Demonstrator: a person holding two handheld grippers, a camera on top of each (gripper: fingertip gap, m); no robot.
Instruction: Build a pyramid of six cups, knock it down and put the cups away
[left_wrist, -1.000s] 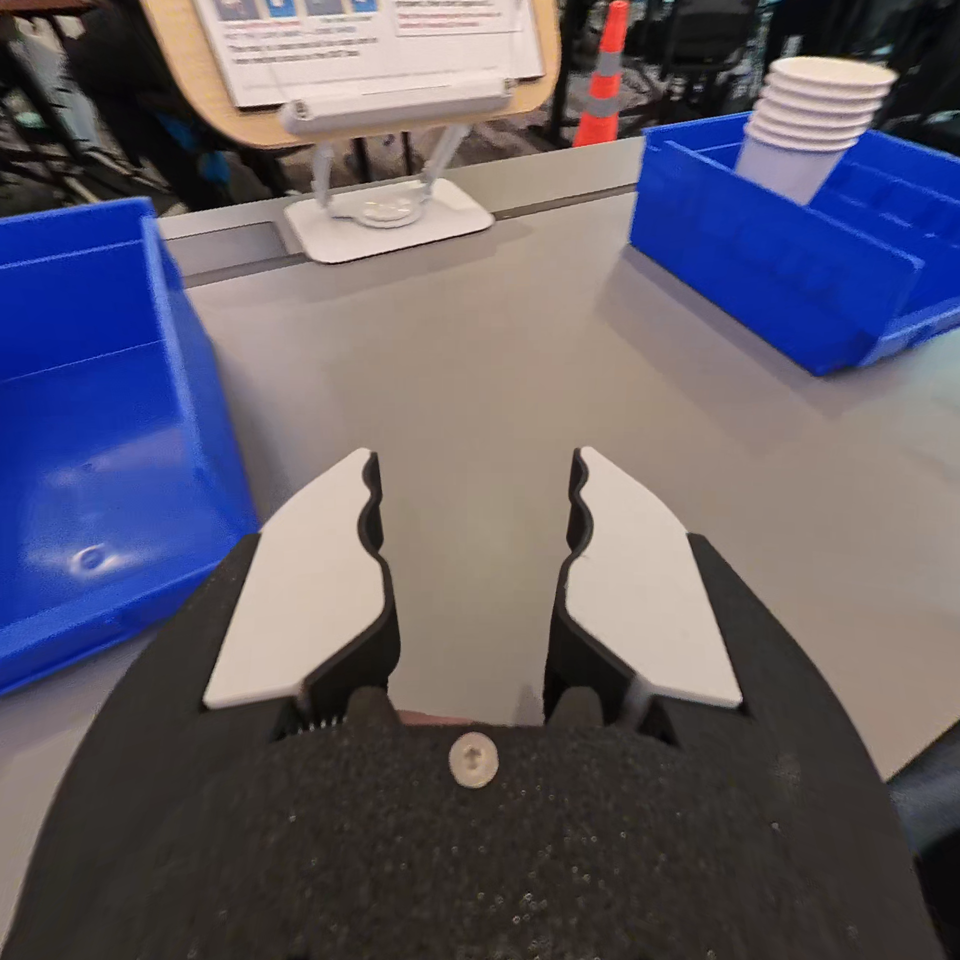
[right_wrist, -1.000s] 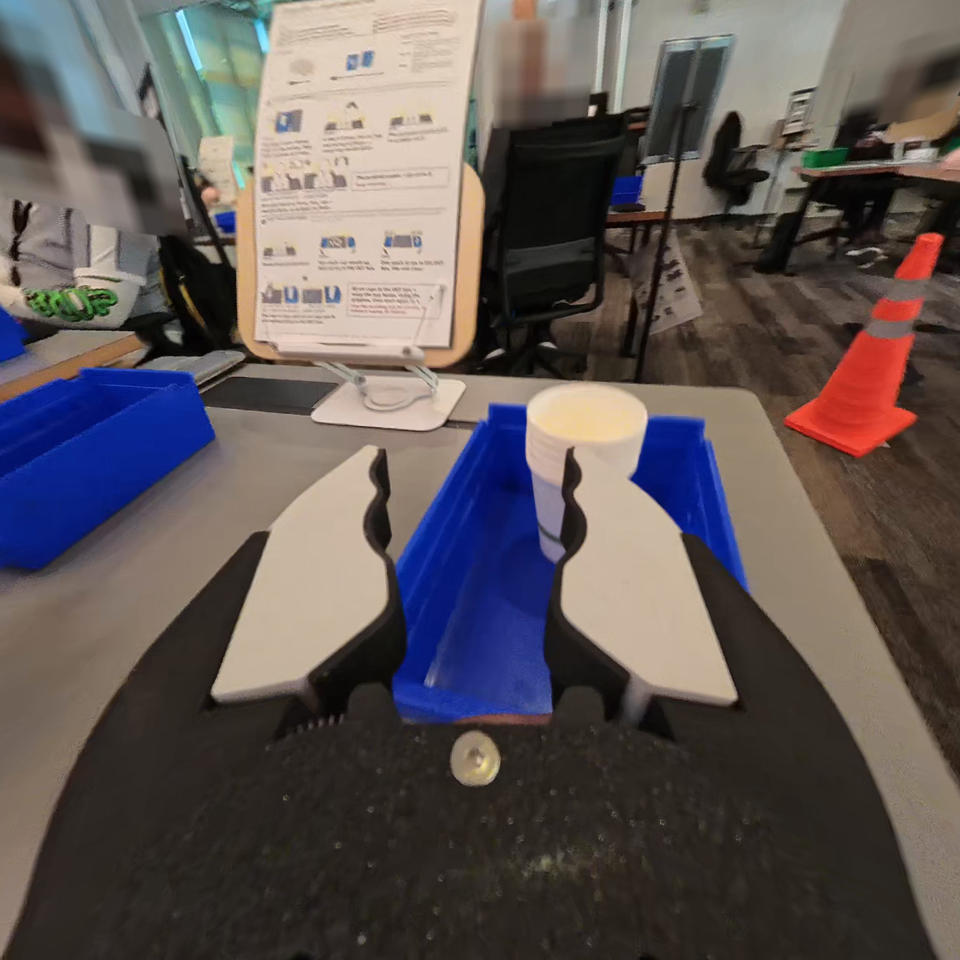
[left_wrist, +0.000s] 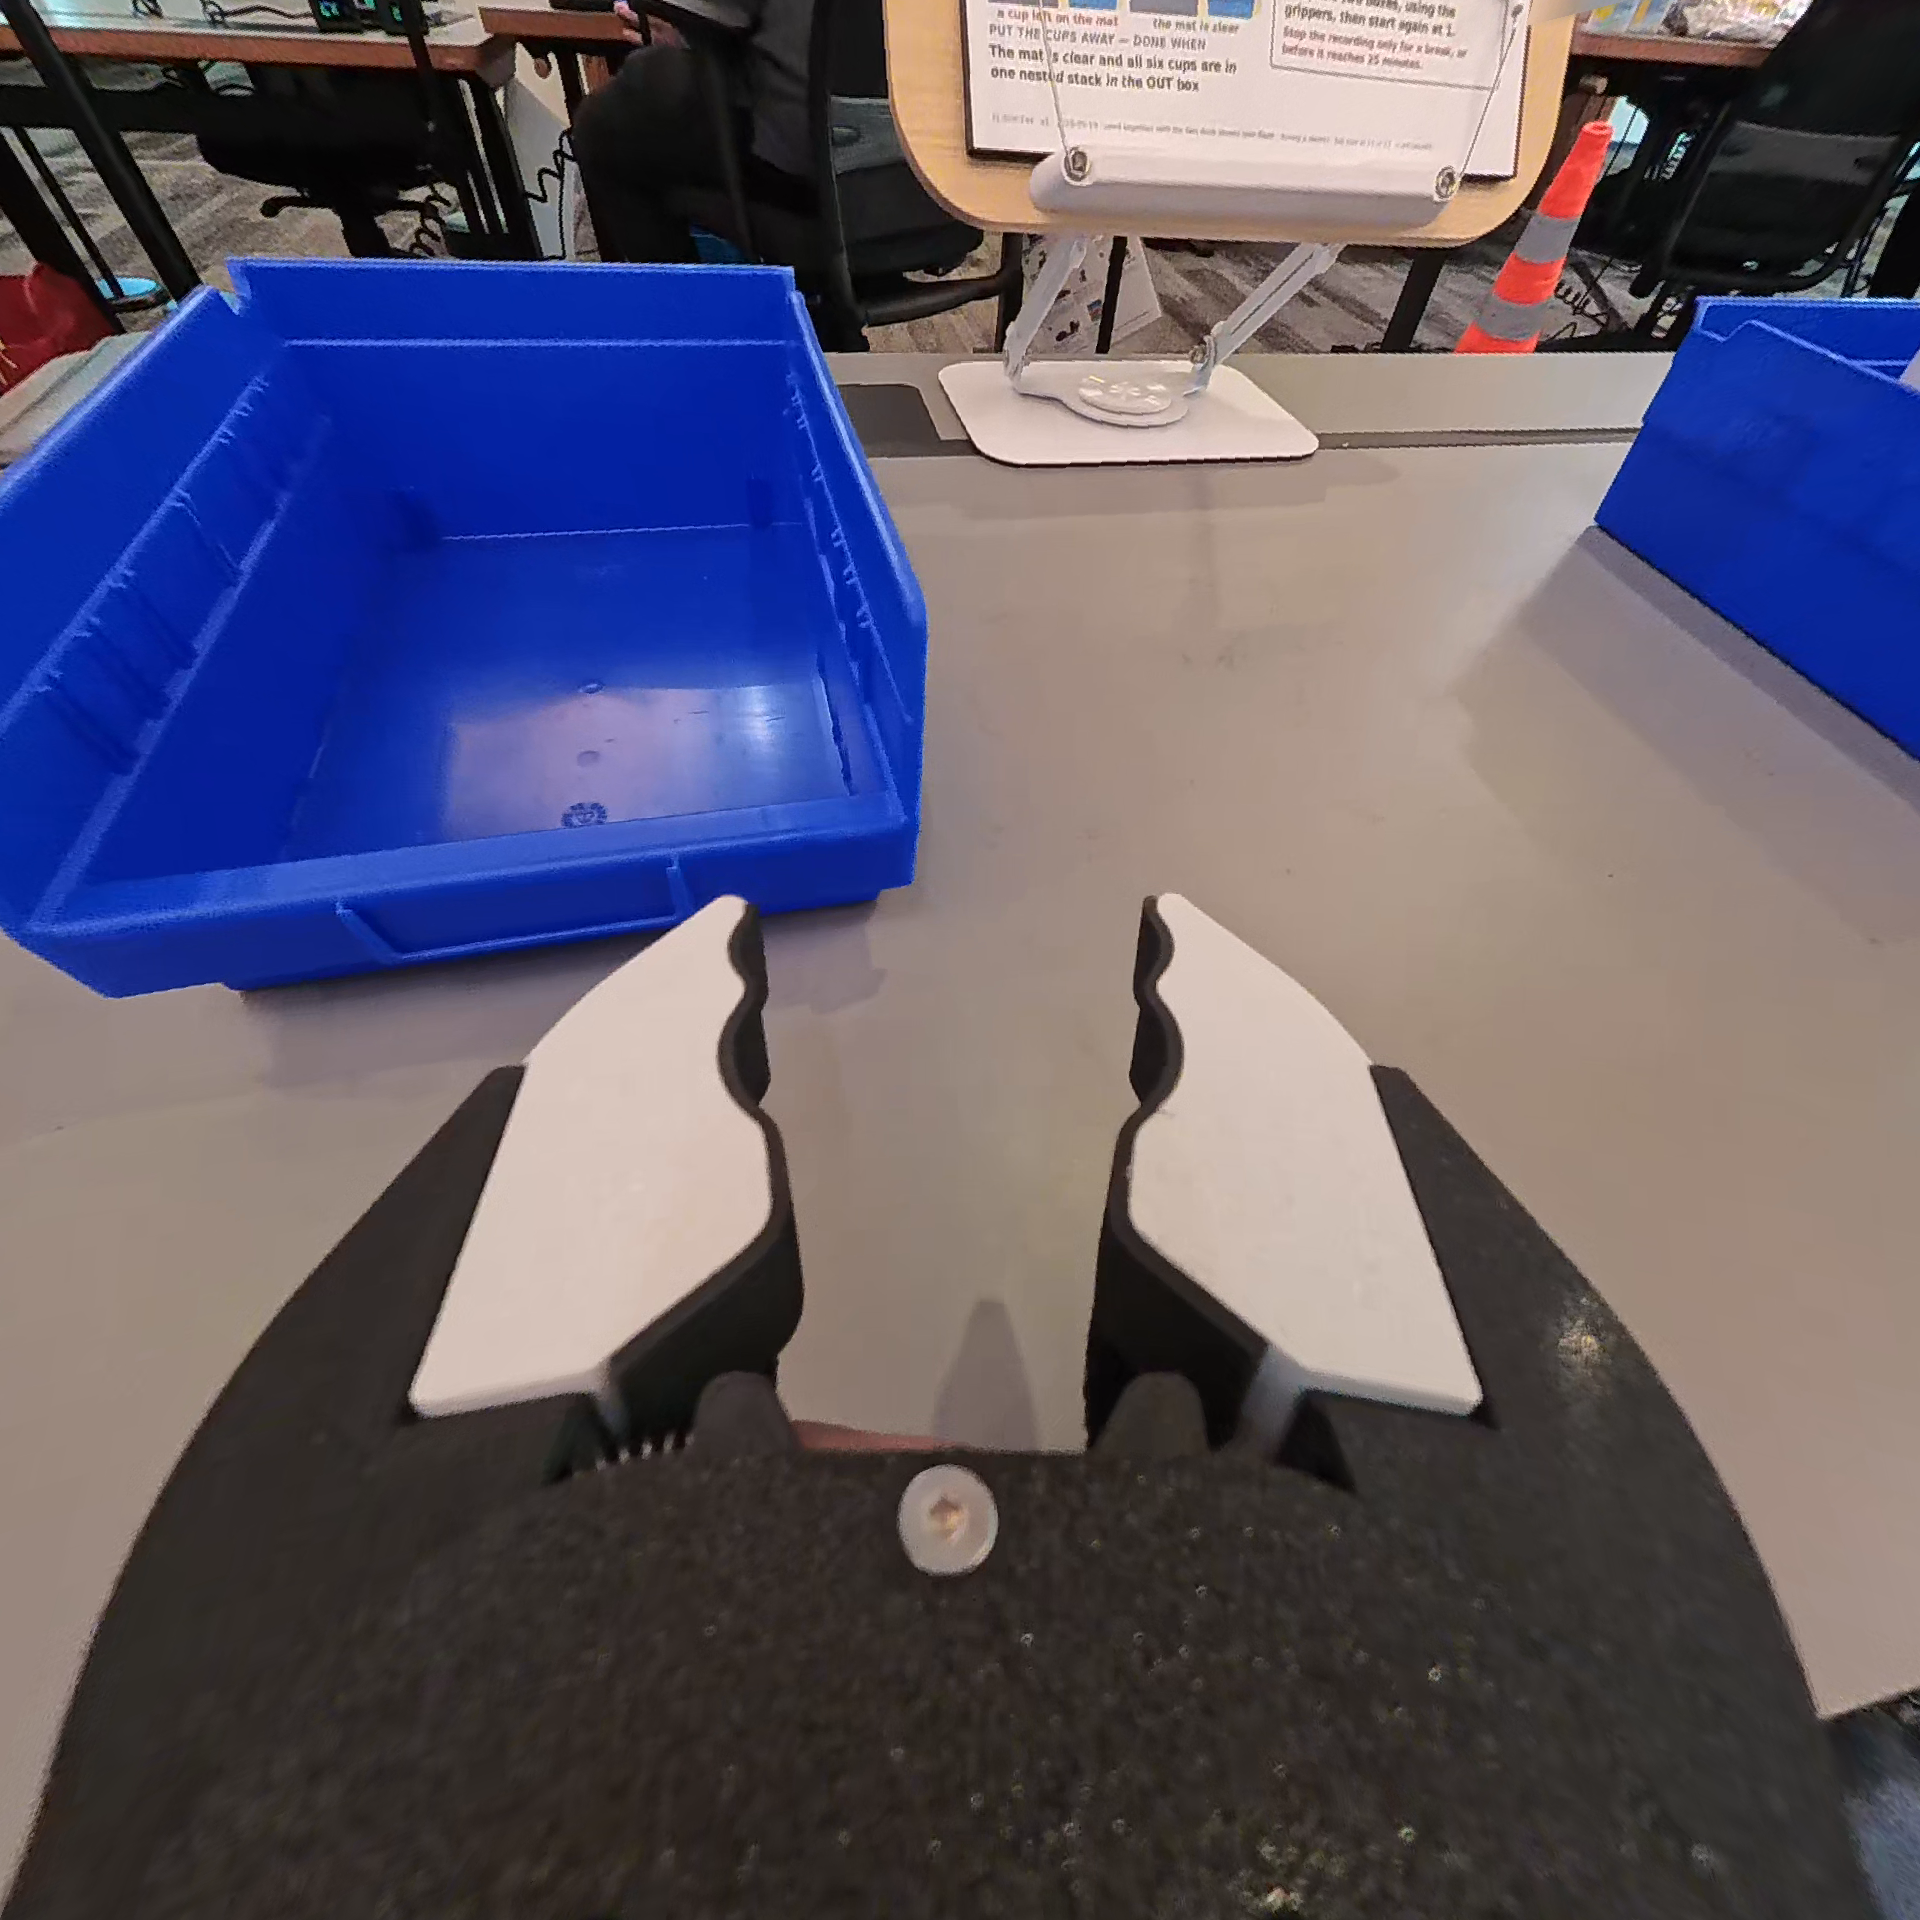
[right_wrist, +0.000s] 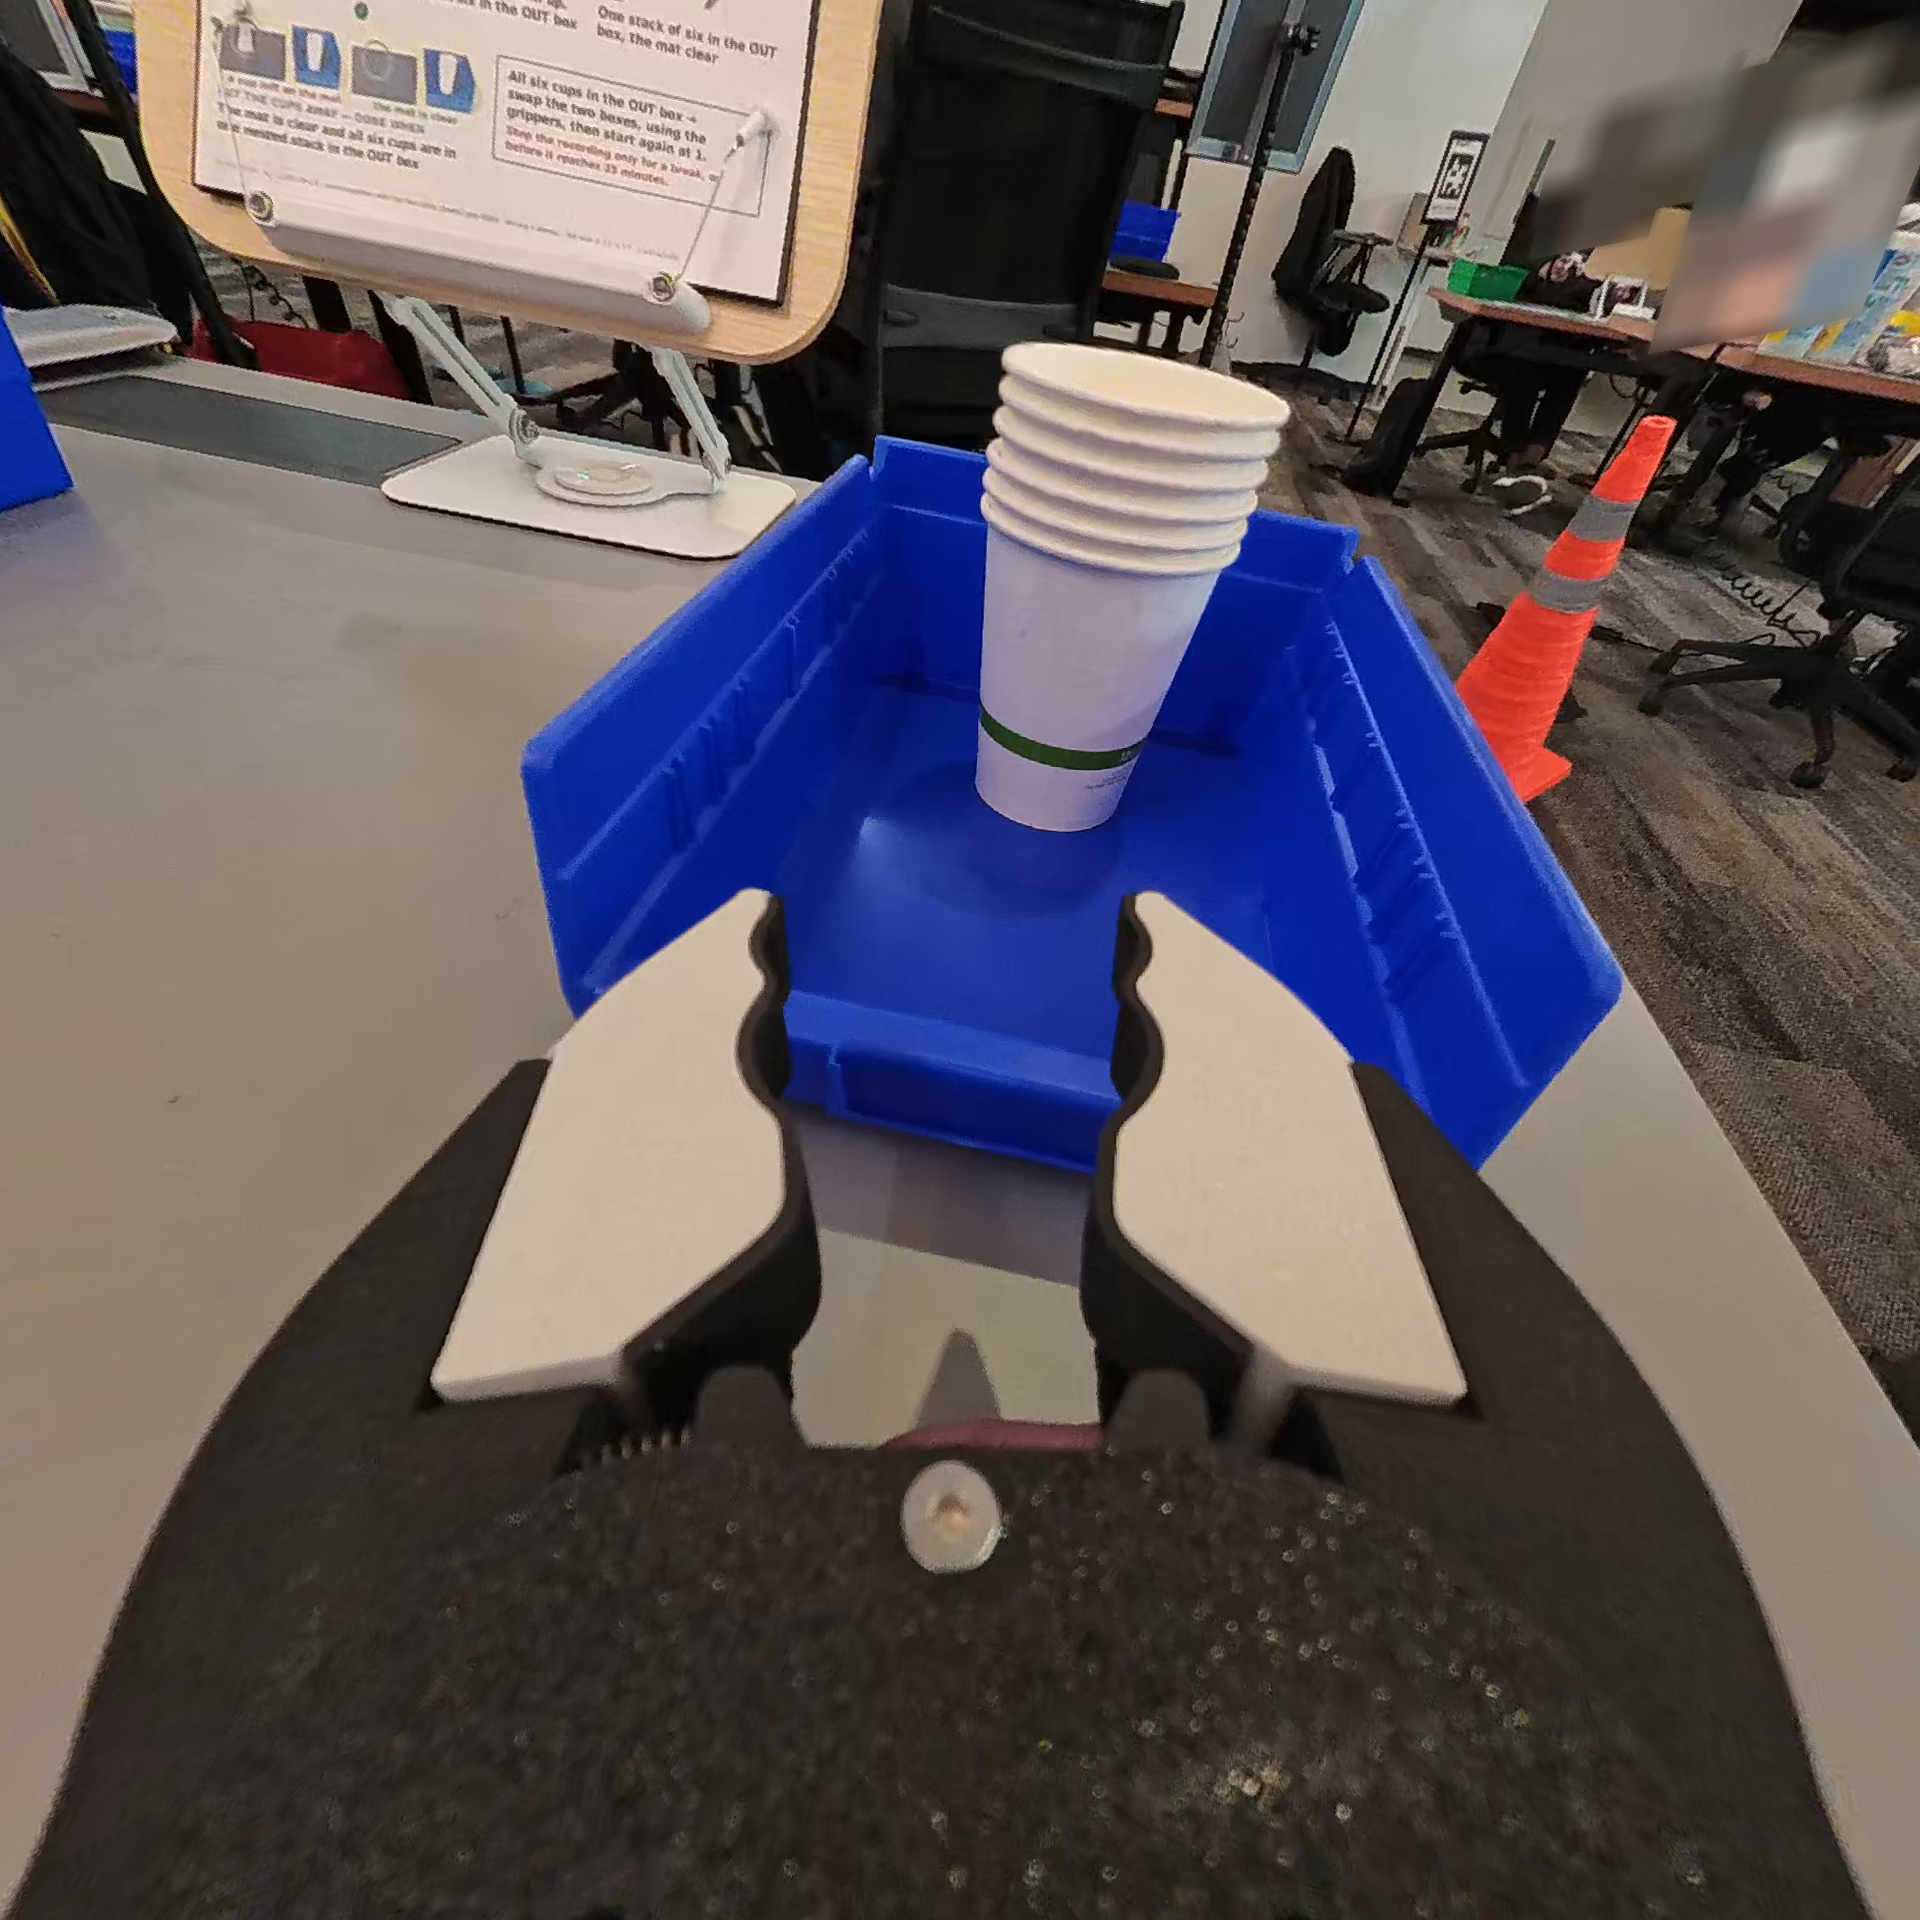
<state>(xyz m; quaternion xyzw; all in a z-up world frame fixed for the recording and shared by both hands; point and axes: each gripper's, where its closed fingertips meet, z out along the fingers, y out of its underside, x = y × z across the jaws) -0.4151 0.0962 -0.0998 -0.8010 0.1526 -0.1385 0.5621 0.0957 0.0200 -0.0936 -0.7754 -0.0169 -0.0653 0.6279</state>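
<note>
Left gripper (left_wrist: 951, 914) spread wide, empty, over grey table (left_wrist: 1299, 727) beside empty blue bin (left_wrist: 468, 925); right gripper (right_wrist: 948, 914) also wide, empty, facing nested cup stack (right_wrist: 1112, 582) upright in other bin (right_wrist: 686, 727).

In the left wrist view the blue bin at the table's right edge (left_wrist: 1766, 520) is cut off by the frame, its contents unseen. The instruction board (right_wrist: 499, 135) loses its top in both views. A mosaic patch blurs the right wrist view's upper right corner.
</note>
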